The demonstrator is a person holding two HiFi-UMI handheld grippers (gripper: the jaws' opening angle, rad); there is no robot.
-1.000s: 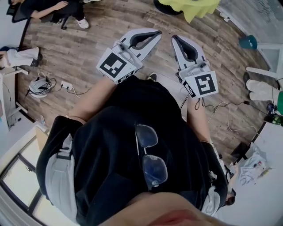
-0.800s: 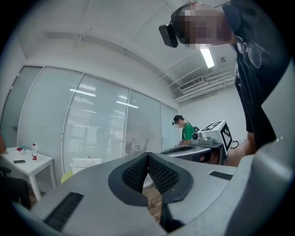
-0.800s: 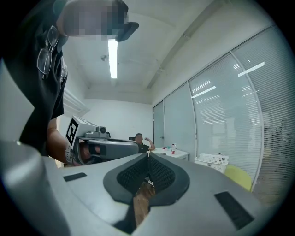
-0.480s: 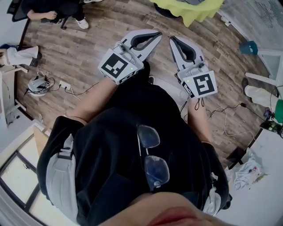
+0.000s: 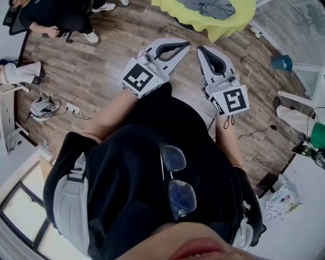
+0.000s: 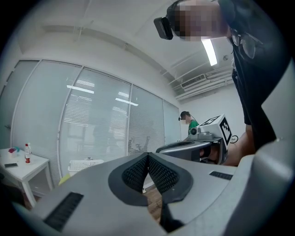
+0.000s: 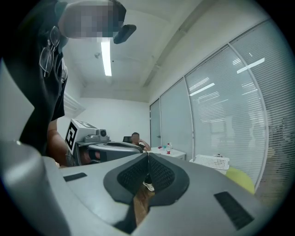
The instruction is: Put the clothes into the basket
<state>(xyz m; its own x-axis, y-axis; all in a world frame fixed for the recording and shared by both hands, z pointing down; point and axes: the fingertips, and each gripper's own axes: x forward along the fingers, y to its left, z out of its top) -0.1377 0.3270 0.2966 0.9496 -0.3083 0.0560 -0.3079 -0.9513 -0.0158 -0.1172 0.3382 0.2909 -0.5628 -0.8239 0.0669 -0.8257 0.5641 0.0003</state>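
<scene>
I hold both grippers out in front of my chest, above the wooden floor. The left gripper (image 5: 187,45) is shut, its black pads (image 6: 148,168) meeting with nothing between them. Beside it the right gripper (image 5: 200,51) is also shut and empty, pads (image 7: 148,170) pressed together. Grey clothes (image 5: 210,7) lie on a table draped in yellow cloth (image 5: 228,20), ahead of both grippers and beyond their tips. A white slatted basket (image 6: 85,164) stands by the glass wall; it also shows in the right gripper view as the basket (image 7: 212,161) behind the yellow cloth (image 7: 242,179).
A seated person (image 5: 56,20) is at the far left. Cables and a power strip (image 5: 71,109) lie on the floor on the left, more cable (image 5: 254,134) on the right. A teal object (image 5: 282,62) and white furniture (image 5: 304,208) stand at the right. A small white table (image 6: 23,166) holds bottles.
The yellow table with the grey clothes has come further into the head view at the top. Both grippers stay shut and side by side.
</scene>
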